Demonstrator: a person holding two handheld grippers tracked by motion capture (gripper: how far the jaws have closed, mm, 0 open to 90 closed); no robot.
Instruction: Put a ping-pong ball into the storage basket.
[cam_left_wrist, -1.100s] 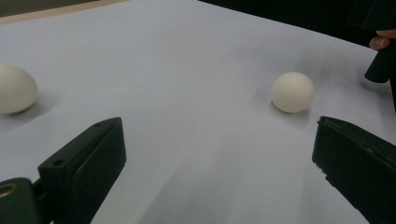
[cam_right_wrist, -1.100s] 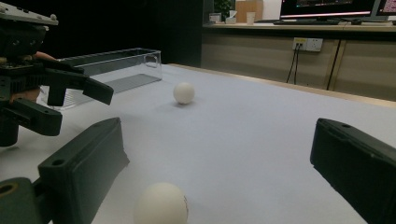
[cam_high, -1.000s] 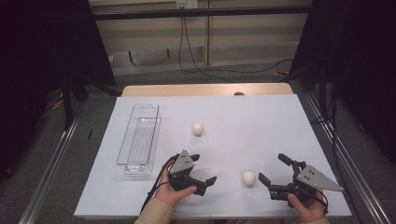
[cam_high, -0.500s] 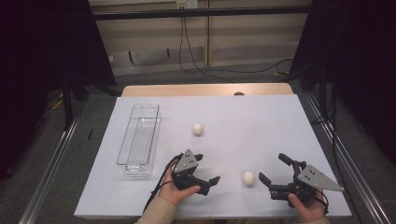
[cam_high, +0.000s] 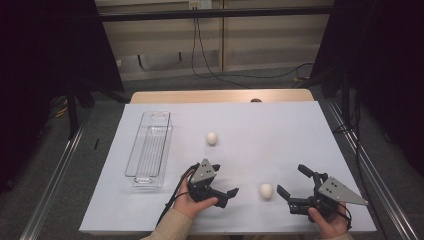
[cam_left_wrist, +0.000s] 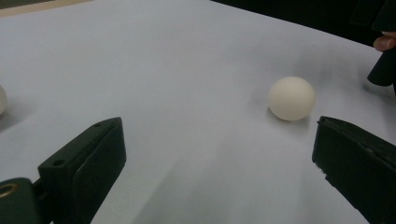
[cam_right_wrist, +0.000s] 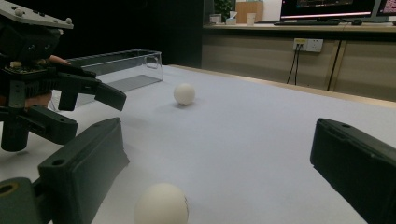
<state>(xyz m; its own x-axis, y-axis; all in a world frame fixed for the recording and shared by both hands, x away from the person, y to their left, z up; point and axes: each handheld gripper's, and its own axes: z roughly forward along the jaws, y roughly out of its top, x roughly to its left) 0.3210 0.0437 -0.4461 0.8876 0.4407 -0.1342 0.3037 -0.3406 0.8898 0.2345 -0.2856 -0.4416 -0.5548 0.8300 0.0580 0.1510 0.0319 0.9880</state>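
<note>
While both sets of fingers stand wide apart and empty, the near ball (cam_high: 266, 191) sits on the white tabletop (cam_high: 280, 135) between the left gripper (cam_high: 223, 188) and the right gripper (cam_high: 295, 189), touched by neither. The far ball (cam_high: 212, 138) lies well beyond. A clear plastic tray (cam_high: 148, 150) rests off to the left.
</note>
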